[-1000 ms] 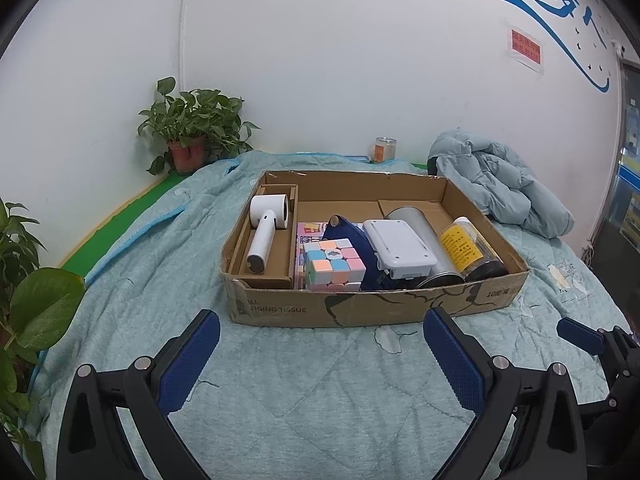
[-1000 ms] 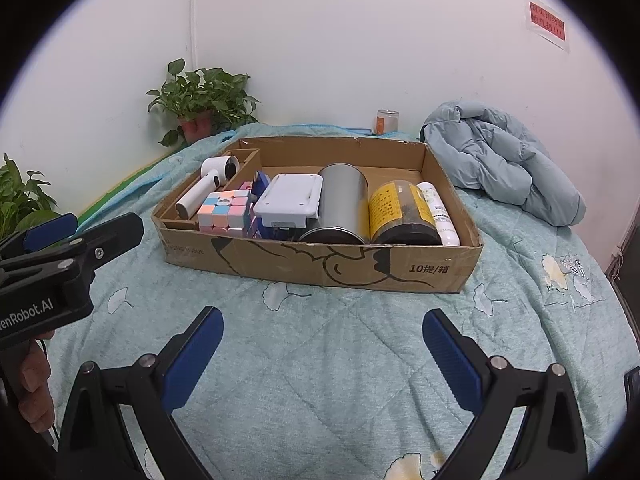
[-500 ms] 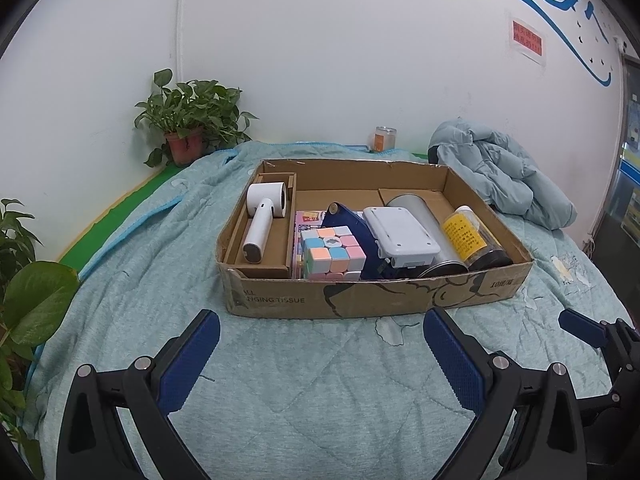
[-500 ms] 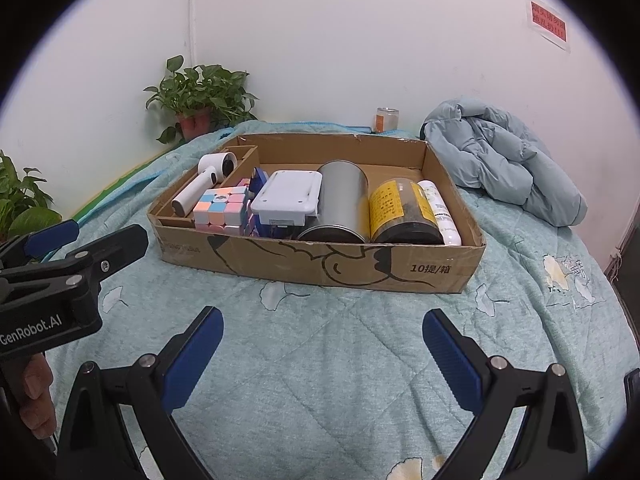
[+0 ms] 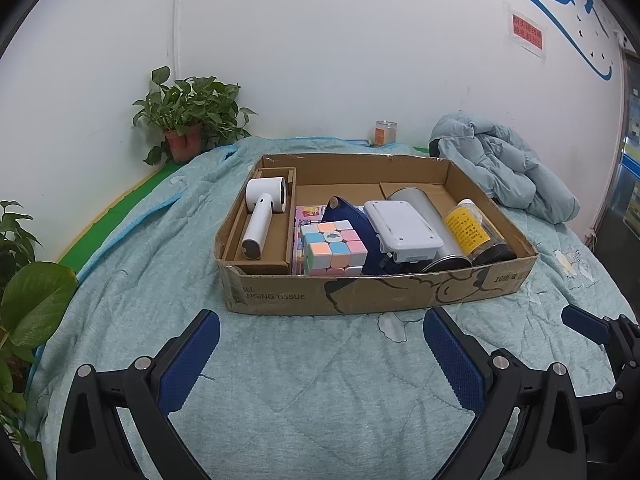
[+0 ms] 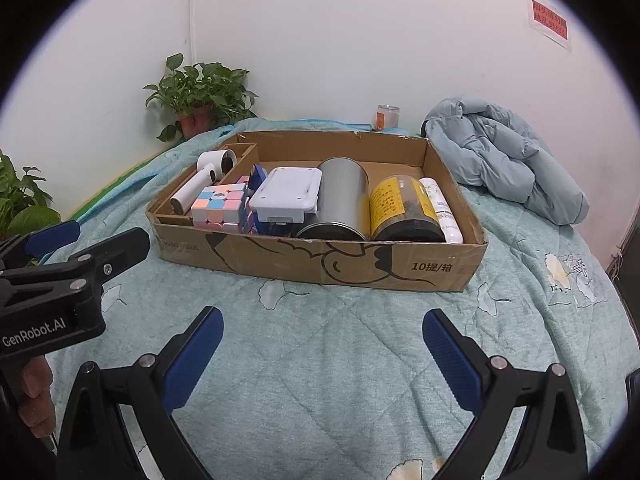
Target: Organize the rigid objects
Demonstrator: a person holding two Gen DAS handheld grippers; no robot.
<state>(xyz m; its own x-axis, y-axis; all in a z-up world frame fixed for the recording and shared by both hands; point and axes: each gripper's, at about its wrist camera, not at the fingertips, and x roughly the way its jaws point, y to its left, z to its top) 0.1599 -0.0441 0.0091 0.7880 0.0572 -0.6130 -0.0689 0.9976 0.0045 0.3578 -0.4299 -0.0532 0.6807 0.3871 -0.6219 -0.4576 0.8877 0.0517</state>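
My left gripper (image 5: 320, 344) hangs above the teal quilt (image 5: 304, 392) with its blue pads spread wide and nothing between them; my right gripper (image 6: 322, 338) is likewise fully spread and empty. In the right wrist view the left tool's black body reads "GenRobot.AI", with a hand (image 6: 36, 396) on its grip.

The cardboard box (image 6: 320, 258) lies ahead of both sets of fingers, well apart from them, roughly centred between the pads in each view. Its front wall carries black line art and the print "10提/箱"; the left wrist view shows "…GING TISSUE" near the front left corner.

Contents, left to right: a white handheld device (image 5: 262, 216) in a narrow cardboard compartment; a pastel puzzle cube (image 5: 334, 248) resting on a pink printed pack; a dark blue object (image 5: 352, 220) beneath a white rectangular case (image 6: 286, 196); a silver tin (image 6: 342, 202) on its side; a jar with a yellow label (image 6: 400, 208), its text too small to read; a white tube (image 6: 442, 210) against the right wall.

A red wall notice (image 5: 528, 32) is illegible.
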